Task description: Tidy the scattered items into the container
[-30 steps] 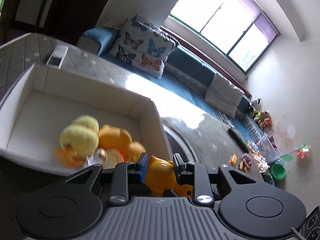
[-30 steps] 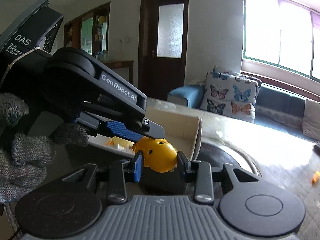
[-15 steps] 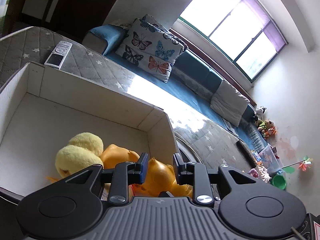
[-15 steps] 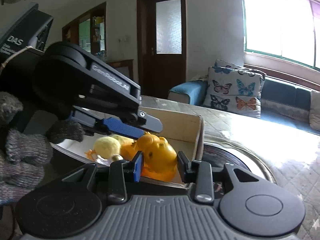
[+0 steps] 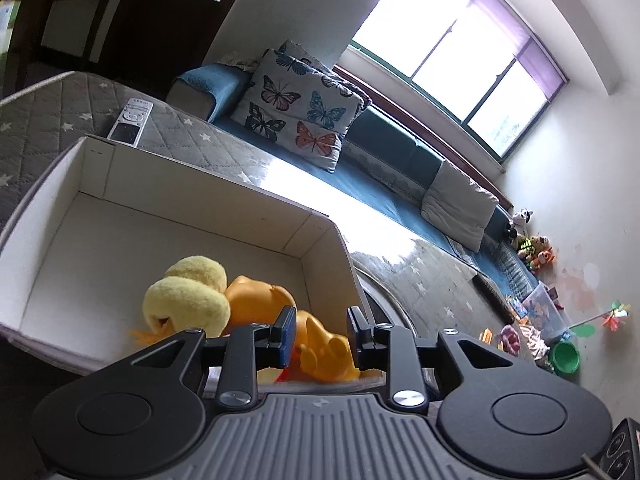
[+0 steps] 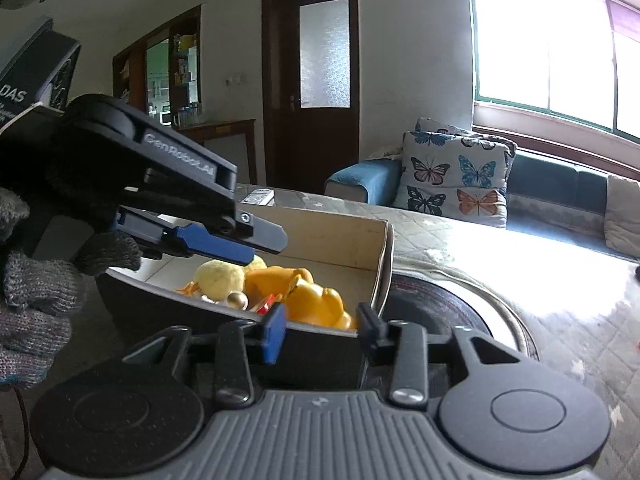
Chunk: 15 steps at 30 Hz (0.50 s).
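Note:
A white open box rests on a grey quilted surface. Inside it lie a yellow plush toy, an orange toy and an orange-yellow duck-like toy. My left gripper hovers just above them, open and holding nothing. In the right wrist view the box holds the same plush toy, the duck-like toy and a small gold ball. My right gripper stands open at the box's near wall. The left gripper hangs over the box, held by a gloved hand.
A white remote lies on the quilt behind the box. A dark round ring sits right of the box. A blue sofa with a butterfly pillow runs along the window. Several toys and a green bowl litter the far floor.
My right gripper has opened and the orange-yellow toy it held now lies in the box. The left gripper has moved further over the box.

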Each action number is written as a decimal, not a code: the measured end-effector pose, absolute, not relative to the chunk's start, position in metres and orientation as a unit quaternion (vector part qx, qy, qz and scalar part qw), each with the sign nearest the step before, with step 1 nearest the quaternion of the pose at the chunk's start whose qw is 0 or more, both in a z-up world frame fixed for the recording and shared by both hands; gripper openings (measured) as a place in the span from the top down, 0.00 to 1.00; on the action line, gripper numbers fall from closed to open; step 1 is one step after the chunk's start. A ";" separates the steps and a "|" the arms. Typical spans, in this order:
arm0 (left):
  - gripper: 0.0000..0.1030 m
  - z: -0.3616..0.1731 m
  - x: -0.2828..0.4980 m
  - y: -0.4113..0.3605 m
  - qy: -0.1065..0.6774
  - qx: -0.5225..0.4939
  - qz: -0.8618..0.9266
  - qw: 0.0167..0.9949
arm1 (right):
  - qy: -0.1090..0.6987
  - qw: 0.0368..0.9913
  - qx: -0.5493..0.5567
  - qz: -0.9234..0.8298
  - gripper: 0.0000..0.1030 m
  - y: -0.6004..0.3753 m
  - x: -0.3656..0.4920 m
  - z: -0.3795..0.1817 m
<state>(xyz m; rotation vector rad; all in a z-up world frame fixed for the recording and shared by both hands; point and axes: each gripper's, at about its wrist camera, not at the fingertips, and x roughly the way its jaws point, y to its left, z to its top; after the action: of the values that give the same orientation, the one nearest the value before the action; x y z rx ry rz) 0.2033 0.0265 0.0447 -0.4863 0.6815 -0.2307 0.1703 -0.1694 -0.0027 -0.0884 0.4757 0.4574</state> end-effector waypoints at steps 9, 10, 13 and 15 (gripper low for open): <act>0.70 0.047 0.162 0.019 0.331 -0.188 -0.122 0.917 | 0.252 0.942 -0.035 0.219 0.39 -0.166 0.144 -0.005; 0.70 0.046 0.158 0.019 0.330 -0.183 -0.120 0.918 | 0.254 0.941 -0.034 0.219 0.35 -0.166 0.142 -0.005; 0.70 0.045 0.146 0.021 0.330 -0.171 -0.113 0.921 | 0.260 0.940 -0.030 0.217 0.30 -0.164 0.134 -0.006; 0.70 0.044 0.138 0.024 0.330 -0.168 -0.108 0.923 | 0.262 0.940 -0.027 0.217 0.23 -0.163 0.130 -0.006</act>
<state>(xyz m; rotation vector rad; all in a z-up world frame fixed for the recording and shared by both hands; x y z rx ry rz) 0.1382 0.0239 0.0437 -0.3452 0.6780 -0.2222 0.1303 -0.1629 -0.0062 -0.0553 0.5356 0.4420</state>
